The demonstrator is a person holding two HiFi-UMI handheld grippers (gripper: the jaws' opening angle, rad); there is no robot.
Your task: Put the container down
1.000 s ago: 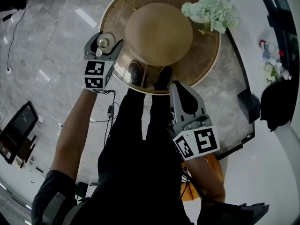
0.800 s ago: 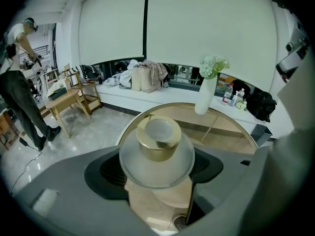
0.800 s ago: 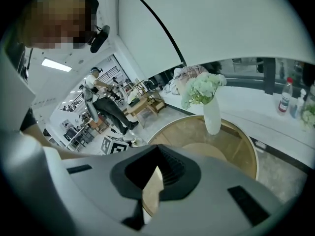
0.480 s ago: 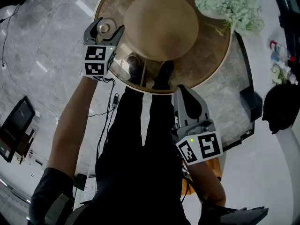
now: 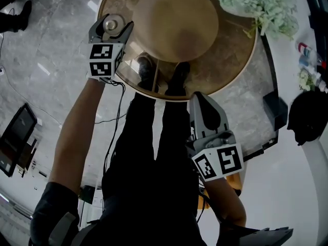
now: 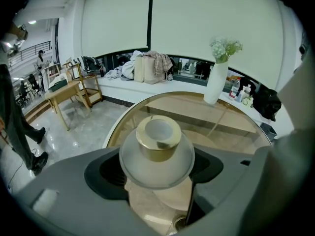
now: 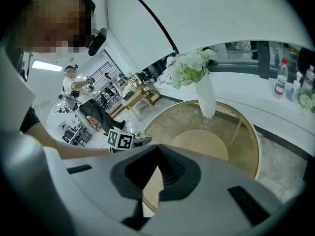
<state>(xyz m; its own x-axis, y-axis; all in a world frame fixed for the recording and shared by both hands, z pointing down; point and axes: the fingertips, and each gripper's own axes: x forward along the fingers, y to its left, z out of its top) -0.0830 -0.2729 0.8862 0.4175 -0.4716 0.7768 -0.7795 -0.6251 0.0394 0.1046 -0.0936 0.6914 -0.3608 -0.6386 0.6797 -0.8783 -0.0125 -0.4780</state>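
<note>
Hanging over the table's [image 5: 225, 60] left edge, the container [image 6: 157, 149] is clamped at its frosted body by the left gripper [image 5: 110, 31]. The right gripper [image 5: 199, 97] is held empty, jaws together, just off the near edge.

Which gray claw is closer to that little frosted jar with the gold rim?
Left. The left gripper clamps the frosted jar over the table's left edge; the right gripper hangs empty at the near edge, well apart.
</note>
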